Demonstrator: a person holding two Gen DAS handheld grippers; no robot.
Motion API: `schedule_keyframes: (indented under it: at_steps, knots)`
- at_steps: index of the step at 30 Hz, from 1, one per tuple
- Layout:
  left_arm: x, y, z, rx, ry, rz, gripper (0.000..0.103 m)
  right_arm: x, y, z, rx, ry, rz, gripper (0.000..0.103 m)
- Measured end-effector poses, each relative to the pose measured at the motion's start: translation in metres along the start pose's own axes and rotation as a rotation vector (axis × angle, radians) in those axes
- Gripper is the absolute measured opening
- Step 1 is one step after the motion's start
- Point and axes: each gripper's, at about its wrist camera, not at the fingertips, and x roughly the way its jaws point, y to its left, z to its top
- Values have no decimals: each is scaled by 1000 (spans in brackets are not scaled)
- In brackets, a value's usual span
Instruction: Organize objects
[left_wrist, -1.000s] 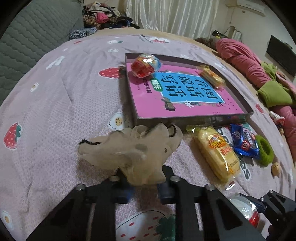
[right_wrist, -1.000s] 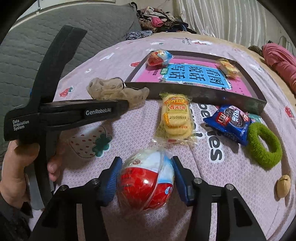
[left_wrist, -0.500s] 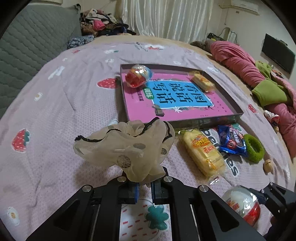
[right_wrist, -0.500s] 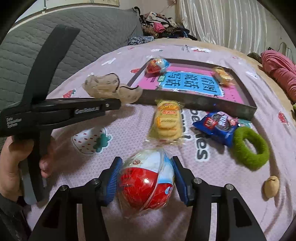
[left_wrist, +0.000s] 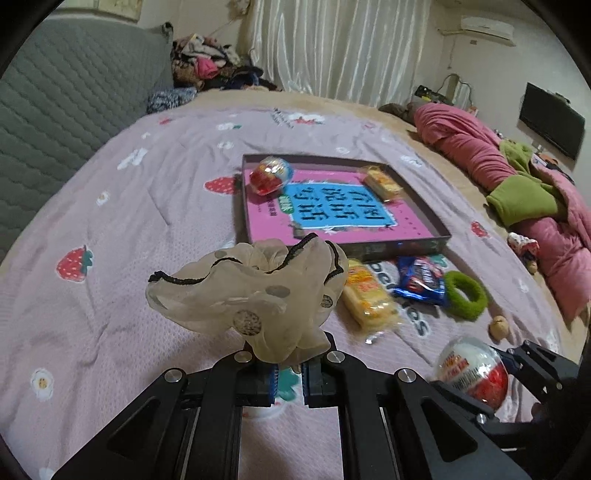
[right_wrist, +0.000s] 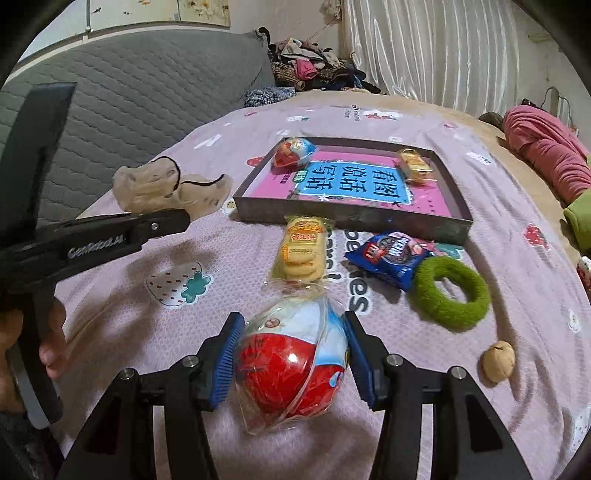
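At centre of the left wrist view, a beige sheer scrunchie (left_wrist: 255, 295) with black trim is pinched at its lower fold by the left gripper (left_wrist: 288, 373), jaws pressed nearly together on the fabric, raised above the bedspread (left_wrist: 110, 229). Likely very light, floppy, not fragile; hold on the bunched elastic core is safest, since loose ruffles may slip.

Bottom centre of the right wrist view: right gripper (right_wrist: 291, 362) clamps a wrapped red-white surprise egg (right_wrist: 291, 365), blue pads (right_wrist: 227, 360) on both sides. Looks rigid, smooth, crinkly wrapper, probably slippery; grip the widest part.

Upper centre: tray (right_wrist: 351, 216) holding a pink book, another egg (right_wrist: 293, 151) and a snack. Below it on the bedspread: biscuit pack (right_wrist: 303, 251), blue Oreo pack (right_wrist: 388, 254), green hair tie (right_wrist: 450, 291), walnut (right_wrist: 496, 360).
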Motion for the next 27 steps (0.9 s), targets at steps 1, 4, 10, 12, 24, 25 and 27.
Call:
schedule_keyframes:
  at_steps: [1,4,10,12,24,25,27]
  knots:
    - [-3,-4,-1,3,-4,-3,9,-3,-2,-1,1,-3,-3,54]
    - [-13,-15,-9,12,-18,-6,9,-15,-7,-5,-1,-12,-18,54]
    - [-24,-36,-34,30,-13,10,9,-38,-21,-11,15,-30,-32,54]
    - [-28,-45,-43,42,-11,9,9,-46,-25,-12,16,-40,-36,54]
    - [-56,-71,-65,52,-10,7,9,-90,-42,-18,20,-84,-58,54]
    - [-60,-73,-65,49,-13,12,9,-93,-43,-18,19,-89,-58,54]
    - [-66,-76,-63,54,-18,13,9,-100,-44,-16,16,-99,-61,54]
